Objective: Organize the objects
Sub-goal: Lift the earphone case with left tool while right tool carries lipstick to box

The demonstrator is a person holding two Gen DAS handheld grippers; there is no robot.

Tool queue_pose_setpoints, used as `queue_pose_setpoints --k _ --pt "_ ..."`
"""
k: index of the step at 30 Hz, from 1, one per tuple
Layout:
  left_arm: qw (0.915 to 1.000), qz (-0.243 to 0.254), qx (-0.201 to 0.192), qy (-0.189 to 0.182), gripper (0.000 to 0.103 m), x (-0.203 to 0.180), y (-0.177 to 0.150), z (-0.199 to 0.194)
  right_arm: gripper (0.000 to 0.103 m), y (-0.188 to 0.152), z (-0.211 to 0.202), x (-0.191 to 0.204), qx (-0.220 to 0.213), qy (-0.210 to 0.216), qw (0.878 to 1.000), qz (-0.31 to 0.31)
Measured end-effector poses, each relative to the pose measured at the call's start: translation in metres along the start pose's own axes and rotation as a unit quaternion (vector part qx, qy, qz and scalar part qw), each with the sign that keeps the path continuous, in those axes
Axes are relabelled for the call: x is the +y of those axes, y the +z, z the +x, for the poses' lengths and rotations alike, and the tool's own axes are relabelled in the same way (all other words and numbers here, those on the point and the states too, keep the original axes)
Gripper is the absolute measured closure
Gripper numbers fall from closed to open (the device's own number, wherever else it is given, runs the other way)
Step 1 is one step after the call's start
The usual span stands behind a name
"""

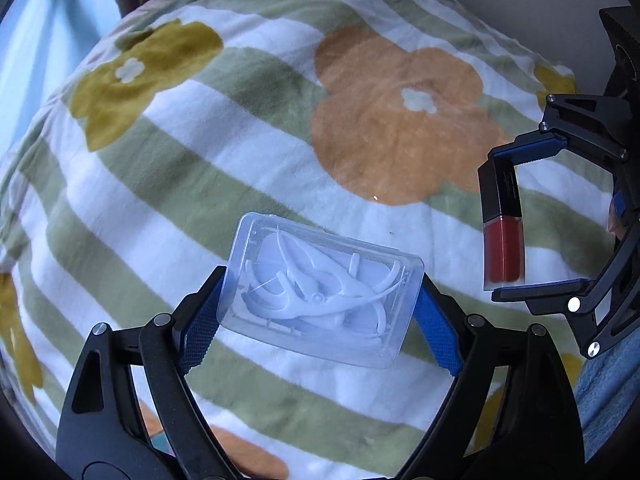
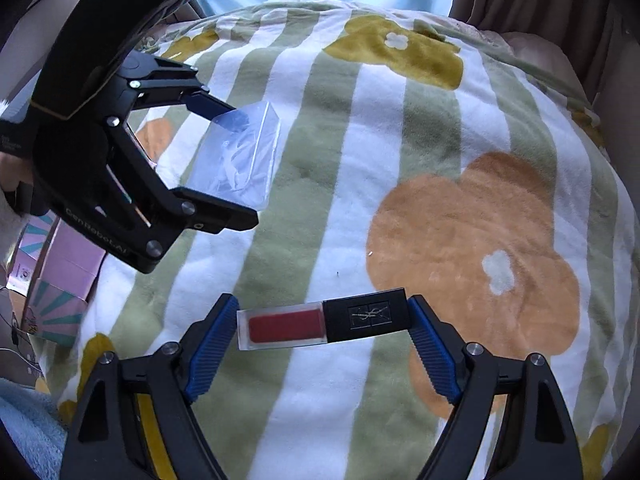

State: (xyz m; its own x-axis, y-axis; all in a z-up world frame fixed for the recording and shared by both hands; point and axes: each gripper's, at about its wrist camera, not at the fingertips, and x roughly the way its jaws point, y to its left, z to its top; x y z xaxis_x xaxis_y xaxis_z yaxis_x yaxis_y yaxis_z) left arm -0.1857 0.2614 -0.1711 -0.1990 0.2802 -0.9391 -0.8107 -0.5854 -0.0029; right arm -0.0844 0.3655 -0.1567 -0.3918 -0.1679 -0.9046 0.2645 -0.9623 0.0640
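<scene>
Lipstick (image 2: 324, 323) w/ red bottom & black cap sits sideways in the right claw (image 2: 323, 340), pinched end to end by the blue pads (image 2: 210, 350). In the left cam it shows at 3 o'clock, hanging up & down (image 1: 503, 224). Left claw (image 1: 320, 316) pinches a clear box (image 1: 322, 292) full of white floss picks, one pad on each short side. In the right cam that box (image 2: 240, 160) is at 10 o'clock. Both things are up in the air over a fuzzy blanket (image 2: 320, 220) w/ green & white stripes, orange & yellow flowers. Pink & teal boxes (image 2: 60, 268) sit at 9 o'clock, past the blanket edge.
</scene>
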Motion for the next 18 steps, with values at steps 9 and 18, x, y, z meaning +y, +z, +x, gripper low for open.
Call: queue_pose_setpoints --k 9,18 --pt "0.9917 -0.112 -0.047 0.042 0.017 0.001 -0.044 -0.104 0.021 0.031 -0.059 0.049 -0.011 -0.008 1.0 0.004" --pt "0.9543 -0.271 -0.074 0.103 0.017 0.009 -0.113 -0.179 0.021 0.054 -0.095 0.098 -0.02 -0.018 0.999 0.026"
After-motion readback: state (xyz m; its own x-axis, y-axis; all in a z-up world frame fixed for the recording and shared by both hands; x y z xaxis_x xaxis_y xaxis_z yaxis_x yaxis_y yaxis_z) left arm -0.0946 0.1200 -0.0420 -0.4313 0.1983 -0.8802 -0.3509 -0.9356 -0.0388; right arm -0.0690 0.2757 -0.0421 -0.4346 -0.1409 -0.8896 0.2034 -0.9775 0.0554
